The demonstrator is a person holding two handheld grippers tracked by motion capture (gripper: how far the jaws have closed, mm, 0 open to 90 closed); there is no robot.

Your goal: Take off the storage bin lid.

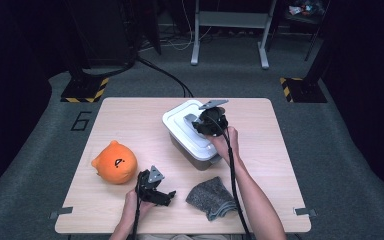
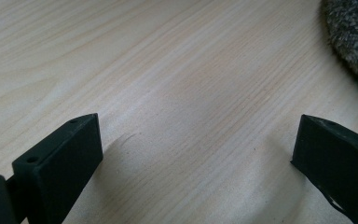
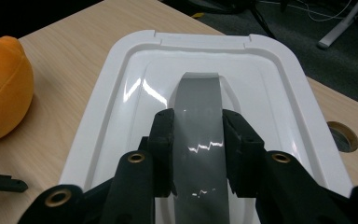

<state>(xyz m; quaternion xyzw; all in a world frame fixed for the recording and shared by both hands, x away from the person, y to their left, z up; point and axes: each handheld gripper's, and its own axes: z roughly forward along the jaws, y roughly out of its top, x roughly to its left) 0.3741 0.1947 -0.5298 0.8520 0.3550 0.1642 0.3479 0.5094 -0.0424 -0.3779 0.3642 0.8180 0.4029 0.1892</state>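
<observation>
Fingers of the right gripper (image 3: 198, 140) are clamped on the grey handle (image 3: 199, 121) of a white lid (image 3: 279, 65) — one black pad pressed against each long edge of the strap, which runs up between them and curves down into the lid's recessed middle. In the high view the right gripper (image 1: 209, 121) sits on top of the lid, which covers a grey box (image 1: 196, 159) near the middle of the tabletop (image 1: 130, 115), a little toward the far edge. The lid lies flat on the box, its rim all round the fingers.

The left gripper (image 1: 159, 194) rests low at the near edge of the tabletop, well apart from the box. Its fingers (image 2: 70, 154) stand wide and released — bare wood grain between them and nothing touching either pad. A folded grey cloth (image 1: 211, 197) lies just beyond the tip of one of these fingers; in the left gripper view its knitted edge (image 2: 354, 37) shows at the upper corner, past the farther finger. An orange plush toy (image 1: 114, 162) sits behind the left gripper on the side away from the cloth, near but not touching; from the right gripper's fingers it lies off to the side, past the lid's rim (image 3: 4, 88).
</observation>
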